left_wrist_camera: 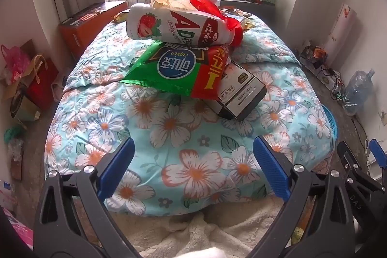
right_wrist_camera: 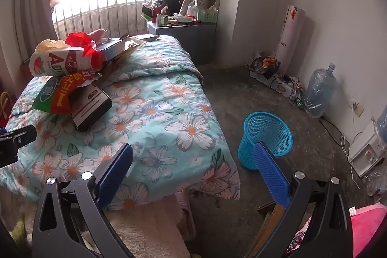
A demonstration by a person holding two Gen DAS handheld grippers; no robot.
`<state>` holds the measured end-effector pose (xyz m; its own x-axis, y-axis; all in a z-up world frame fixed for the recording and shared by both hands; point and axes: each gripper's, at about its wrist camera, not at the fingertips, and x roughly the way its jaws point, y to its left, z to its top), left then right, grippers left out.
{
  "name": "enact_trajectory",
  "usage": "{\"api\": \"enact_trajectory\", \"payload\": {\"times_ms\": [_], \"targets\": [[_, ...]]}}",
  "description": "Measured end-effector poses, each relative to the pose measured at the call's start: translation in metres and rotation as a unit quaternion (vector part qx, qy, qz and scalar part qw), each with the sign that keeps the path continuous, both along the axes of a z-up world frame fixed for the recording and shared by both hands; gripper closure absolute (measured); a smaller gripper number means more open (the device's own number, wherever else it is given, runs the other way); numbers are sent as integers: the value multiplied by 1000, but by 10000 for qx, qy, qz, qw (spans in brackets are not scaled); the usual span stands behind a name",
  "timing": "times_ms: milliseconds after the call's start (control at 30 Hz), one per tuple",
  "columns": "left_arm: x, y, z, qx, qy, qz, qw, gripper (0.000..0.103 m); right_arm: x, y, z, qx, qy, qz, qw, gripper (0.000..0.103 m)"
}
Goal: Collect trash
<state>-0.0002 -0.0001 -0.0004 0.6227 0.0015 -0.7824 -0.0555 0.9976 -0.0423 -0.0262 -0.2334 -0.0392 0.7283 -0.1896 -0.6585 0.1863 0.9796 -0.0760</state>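
A pile of trash lies on the floral quilt: a white strawberry milk bottle on top, a green and red snack bag under it, a black and white box at the right, red wrapping behind. My left gripper is open and empty, short of the pile. My right gripper is open and empty over the bed's right edge; the pile is far to its left. A blue mesh bin stands on the floor beside the bed.
An orange box lies left of the bed. Bags stand on the left floor. A cluttered grey cabinet stands at the bed's head. A water jug, cables and a power strip line the right wall.
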Motion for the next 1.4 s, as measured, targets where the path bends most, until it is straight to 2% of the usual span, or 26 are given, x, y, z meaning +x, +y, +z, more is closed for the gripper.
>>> {"api": "enact_trajectory", "payload": {"times_ms": [267, 367, 1400], "targets": [[0, 1, 1, 37, 8, 68, 10000, 9, 1, 0, 0, -13, 20, 5, 10000, 6], [-2, -6, -8, 18, 82, 28, 10000, 9, 1, 0, 1, -15, 25, 13, 10000, 6], [-1, -3, -7, -10, 106, 16, 9999, 9, 0, 0, -2, -29, 134, 93, 9999, 6]]}}
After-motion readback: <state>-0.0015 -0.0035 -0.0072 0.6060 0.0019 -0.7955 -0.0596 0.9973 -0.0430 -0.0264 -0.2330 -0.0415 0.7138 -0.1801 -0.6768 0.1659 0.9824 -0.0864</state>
